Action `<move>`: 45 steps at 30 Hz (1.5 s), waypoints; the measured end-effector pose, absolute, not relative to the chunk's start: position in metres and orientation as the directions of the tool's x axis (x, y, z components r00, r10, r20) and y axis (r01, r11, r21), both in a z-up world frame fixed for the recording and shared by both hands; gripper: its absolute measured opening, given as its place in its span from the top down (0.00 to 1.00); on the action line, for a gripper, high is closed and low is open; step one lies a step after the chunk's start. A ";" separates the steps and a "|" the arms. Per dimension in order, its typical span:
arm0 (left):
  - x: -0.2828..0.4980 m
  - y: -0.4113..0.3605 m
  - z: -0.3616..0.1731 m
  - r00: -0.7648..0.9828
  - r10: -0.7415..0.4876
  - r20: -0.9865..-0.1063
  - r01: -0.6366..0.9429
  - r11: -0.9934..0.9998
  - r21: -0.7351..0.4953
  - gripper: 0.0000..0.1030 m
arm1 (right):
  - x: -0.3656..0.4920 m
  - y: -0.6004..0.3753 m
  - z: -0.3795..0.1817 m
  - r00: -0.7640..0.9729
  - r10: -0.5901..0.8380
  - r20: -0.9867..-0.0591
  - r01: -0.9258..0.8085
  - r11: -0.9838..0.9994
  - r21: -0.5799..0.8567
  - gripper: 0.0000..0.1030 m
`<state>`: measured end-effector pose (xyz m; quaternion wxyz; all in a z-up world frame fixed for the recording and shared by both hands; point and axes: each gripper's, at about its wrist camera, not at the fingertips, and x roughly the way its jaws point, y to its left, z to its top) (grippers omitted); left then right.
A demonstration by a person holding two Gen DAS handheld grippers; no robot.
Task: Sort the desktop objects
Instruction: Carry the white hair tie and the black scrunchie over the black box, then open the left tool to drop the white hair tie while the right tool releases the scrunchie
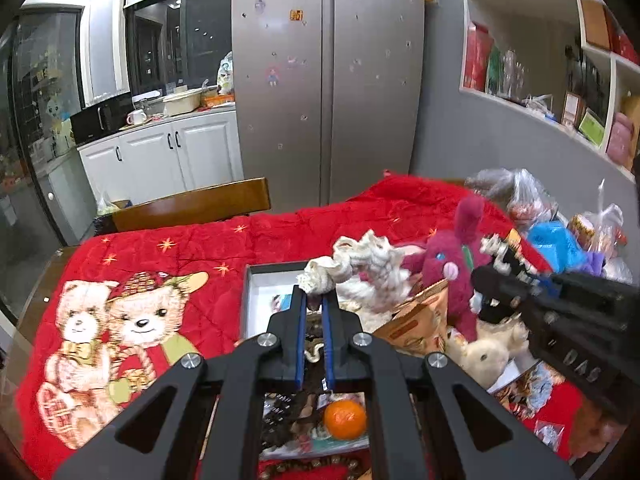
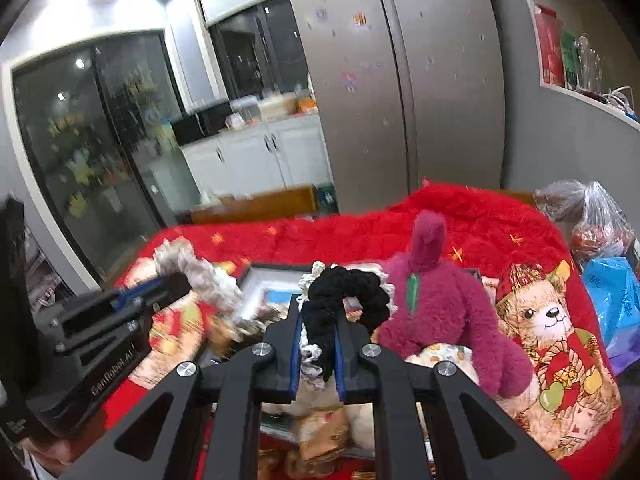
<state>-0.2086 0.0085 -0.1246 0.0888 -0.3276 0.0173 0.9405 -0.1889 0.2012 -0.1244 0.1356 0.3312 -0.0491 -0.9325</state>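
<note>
My left gripper is shut on a cream ruffled scrunchie, held above a white open box. Beside it on the right, my right gripper carries a black scrunchie. In the right wrist view, my right gripper is shut on that black scrunchie with white trim. The left gripper comes in from the left there with the cream scrunchie. A magenta plush toy sits on the heap just right of both scrunchies.
A red quilt with teddy bears covers the table. Under the grippers lie an orange, a cream plush, a brown paper packet and beads. Plastic bags crowd the right edge. A wooden chair back stands behind.
</note>
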 end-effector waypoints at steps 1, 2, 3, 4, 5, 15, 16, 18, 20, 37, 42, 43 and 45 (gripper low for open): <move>-0.211 0.010 -0.127 -0.761 0.169 -0.627 -0.193 -0.981 -0.031 0.92 | -0.190 0.201 -0.128 -0.745 -0.273 -0.609 0.218 -0.962 0.164 0.88; -0.212 0.010 -0.130 -0.756 0.171 -0.632 -0.195 -0.980 -0.033 0.92 | -0.192 0.200 -0.131 -0.738 -0.272 -0.618 0.219 -0.962 0.163 0.88; -0.214 0.010 -0.133 -0.757 0.165 -0.632 -0.185 -0.982 -0.035 0.92 | -0.193 0.202 -0.133 -0.732 -0.277 -0.622 0.220 -0.961 0.169 0.88; -0.216 0.010 -0.135 -0.754 0.161 -0.637 -0.183 -0.983 -0.031 0.92 | -0.194 0.204 -0.134 -0.731 -0.284 -0.620 0.220 -0.959 0.179 0.88; -0.217 0.010 -0.138 -0.750 0.160 -0.642 -0.185 -0.982 -0.028 0.92 | -0.195 0.205 -0.134 -0.729 -0.288 -0.620 0.220 -0.958 0.186 0.88; -0.223 0.000 -0.150 -0.738 0.141 -0.660 -0.163 -0.986 -0.028 0.92 | -0.195 0.208 -0.133 -0.733 -0.281 -0.620 0.216 -0.960 0.179 0.88; -0.223 -0.001 -0.150 -0.739 0.139 -0.659 -0.163 -0.986 -0.026 0.92 | -0.195 0.208 -0.133 -0.733 -0.281 -0.620 0.217 -0.960 0.179 0.88; -0.224 -0.001 -0.151 -0.741 0.132 -0.658 -0.158 -0.987 -0.019 0.92 | -0.195 0.208 -0.133 -0.732 -0.279 -0.622 0.217 -0.960 0.176 0.88; -0.226 -0.001 -0.152 -0.734 0.137 -0.665 -0.162 -0.986 -0.024 0.92 | -0.195 0.207 -0.134 -0.729 -0.284 -0.623 0.220 -0.959 0.180 0.88; -0.230 -0.001 -0.158 -0.716 0.129 -0.686 -0.153 -0.988 -0.026 0.90 | -0.199 0.198 -0.144 -0.717 -0.279 -0.639 0.229 -0.960 0.162 0.88; -0.233 -0.004 -0.161 -0.699 0.160 -0.697 -0.164 -0.984 -0.062 0.48 | -0.203 0.199 -0.148 -0.708 -0.284 -0.647 0.221 -0.959 0.180 0.65; -0.232 -0.004 -0.159 -0.709 0.172 -0.684 -0.171 -0.983 -0.069 0.36 | -0.204 0.199 -0.148 -0.708 -0.285 -0.646 0.219 -0.959 0.183 0.42; -0.229 -0.003 -0.156 -0.729 0.159 -0.665 -0.167 -0.985 -0.053 0.35 | -0.202 0.199 -0.146 -0.716 -0.296 -0.632 0.223 -0.955 0.194 0.36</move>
